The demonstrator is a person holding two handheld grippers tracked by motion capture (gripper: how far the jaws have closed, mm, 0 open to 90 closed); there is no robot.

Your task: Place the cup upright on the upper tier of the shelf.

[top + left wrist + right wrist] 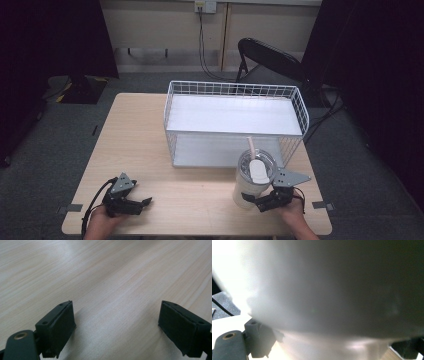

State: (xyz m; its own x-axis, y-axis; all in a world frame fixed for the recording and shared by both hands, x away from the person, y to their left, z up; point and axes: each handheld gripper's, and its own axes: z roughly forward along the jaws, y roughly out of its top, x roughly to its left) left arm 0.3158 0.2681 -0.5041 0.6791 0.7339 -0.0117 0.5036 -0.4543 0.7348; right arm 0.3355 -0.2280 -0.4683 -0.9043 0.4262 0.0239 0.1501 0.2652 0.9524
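High view shows the tall white cup [252, 180] at 5 o'clock on the tabletop [150, 150], squeezed low by the right hand-held gripper [260, 202]. It could tip, being top-heavy. At 7 o'clock the left hand-held gripper [142, 204] gapes wide, empty.

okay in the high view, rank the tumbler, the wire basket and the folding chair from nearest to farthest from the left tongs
From the left tongs:
1. Tumbler, across the table's near edge, at the right tongs.
2. Wire basket, farther back, mid-table.
3. Folding chair, on the floor beyond the table's far right.
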